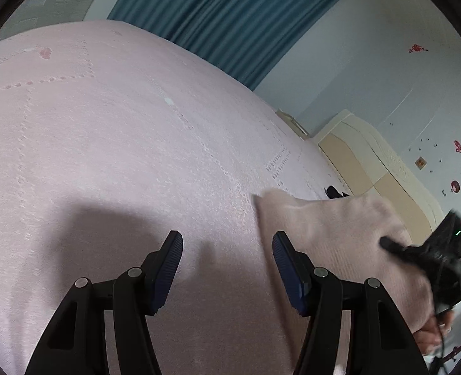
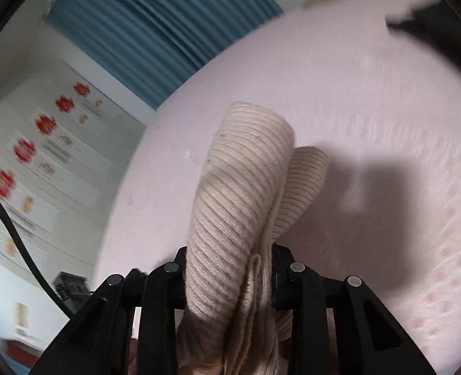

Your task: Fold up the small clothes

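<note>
Left and right wrist views over a pink bedspread [image 1: 105, 156]. The right gripper [image 2: 230, 268] is clamped on a beige ribbed knit [image 2: 230, 193], which is bunched between its jaws and lifted above the bed; two rounded folds stand up past the fingers. In the left view the knit [image 1: 333, 237] hangs as a flat panel at right, with the right gripper [image 1: 389, 245] pinching its far edge. The left gripper [image 1: 227, 247] hovers with jaws wide apart, holding nothing, just beside the panel's near edge. Judged from its drape, the knit is light, soft and stretchy, sagging where unsupported, not slippery. The free corner or edge nearest the left fingers looks the best hold.
</note>
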`<action>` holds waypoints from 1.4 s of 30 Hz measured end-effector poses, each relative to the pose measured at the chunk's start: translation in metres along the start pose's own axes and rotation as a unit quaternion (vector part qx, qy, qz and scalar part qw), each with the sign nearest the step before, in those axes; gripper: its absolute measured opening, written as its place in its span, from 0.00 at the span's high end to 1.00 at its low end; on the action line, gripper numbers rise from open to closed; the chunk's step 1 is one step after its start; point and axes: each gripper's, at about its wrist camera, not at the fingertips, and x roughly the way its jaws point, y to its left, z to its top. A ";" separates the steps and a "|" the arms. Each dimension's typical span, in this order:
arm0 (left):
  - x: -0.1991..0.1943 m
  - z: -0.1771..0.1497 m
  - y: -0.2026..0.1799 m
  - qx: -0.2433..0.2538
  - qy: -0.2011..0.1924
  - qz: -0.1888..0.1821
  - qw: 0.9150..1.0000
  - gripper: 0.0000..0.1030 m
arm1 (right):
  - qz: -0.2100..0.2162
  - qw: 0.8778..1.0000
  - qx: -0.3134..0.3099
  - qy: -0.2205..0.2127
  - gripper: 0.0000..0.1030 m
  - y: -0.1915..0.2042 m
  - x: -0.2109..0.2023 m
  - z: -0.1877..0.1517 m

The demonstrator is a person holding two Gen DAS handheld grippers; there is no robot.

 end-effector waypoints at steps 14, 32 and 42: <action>-0.019 0.071 0.033 -0.035 -0.053 0.127 0.990 0.44 | 0.110 0.992 -0.015 0.051 0.69 0.104 0.078 0.045; 0.016 0.045 0.032 0.053 0.008 0.110 0.993 0.44 | 0.020 0.999 -0.024 0.012 0.56 0.005 0.103 0.011; -0.004 -0.027 0.010 0.140 0.085 0.140 0.977 0.44 | 0.002 0.994 -0.093 0.056 0.68 0.045 0.116 -0.028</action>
